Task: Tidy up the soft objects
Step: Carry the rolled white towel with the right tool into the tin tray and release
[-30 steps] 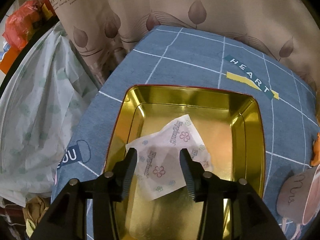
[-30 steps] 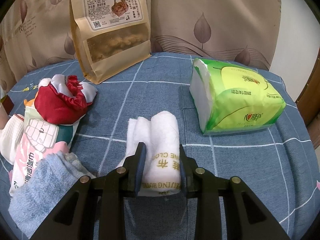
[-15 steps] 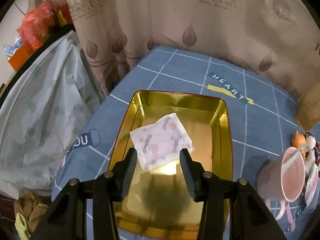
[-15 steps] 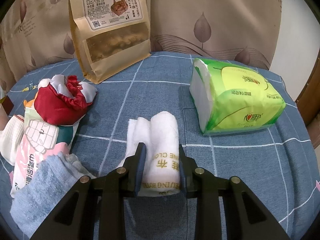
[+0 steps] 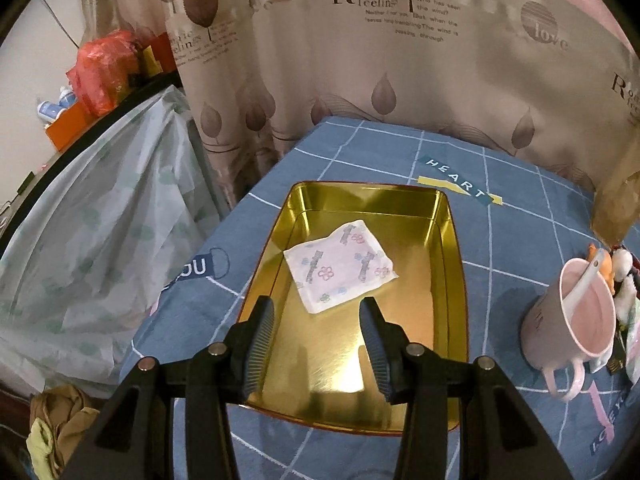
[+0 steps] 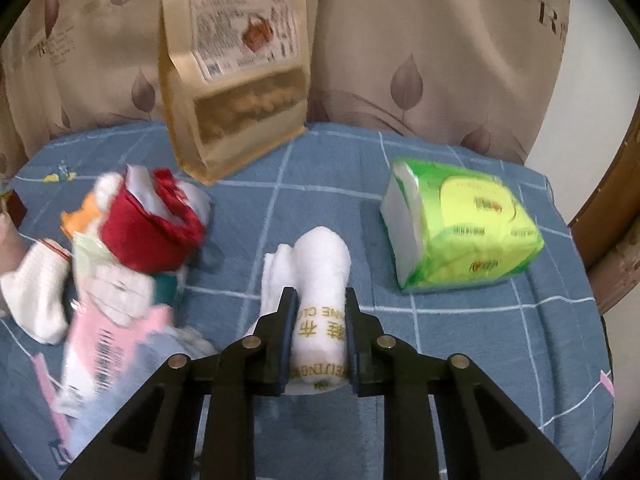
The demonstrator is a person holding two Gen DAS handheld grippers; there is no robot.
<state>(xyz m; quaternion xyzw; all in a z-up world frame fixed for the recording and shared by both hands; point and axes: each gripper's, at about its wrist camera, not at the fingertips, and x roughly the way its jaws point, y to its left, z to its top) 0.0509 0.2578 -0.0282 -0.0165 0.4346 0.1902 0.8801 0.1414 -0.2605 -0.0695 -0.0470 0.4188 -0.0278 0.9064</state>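
In the right wrist view my right gripper (image 6: 319,296) is shut on a rolled white towel (image 6: 320,280) with gold lettering, its far end raised off the blue cloth. A green tissue pack (image 6: 464,224) lies to its right. To its left sits a heap of soft things: a red and white cloth (image 6: 156,224), a pink packet (image 6: 108,344), a white knit piece (image 6: 40,292). In the left wrist view my left gripper (image 5: 318,312) hangs open and empty above the gold tin tray (image 5: 452,280). A flowered white packet (image 5: 340,266) lies flat inside the tray.
A tall brown snack bag (image 6: 236,68) stands at the back against the curtain (image 5: 400,60). A pink mug (image 5: 576,320) with a spoon stands right of the tray. The table's left edge drops beside a plastic-covered mound (image 5: 92,232).
My left gripper drew up and back from the tray, leaving the flowered packet farther off. My right gripper squeezed tighter on the towel and lifted it slightly; the surroundings now blur.
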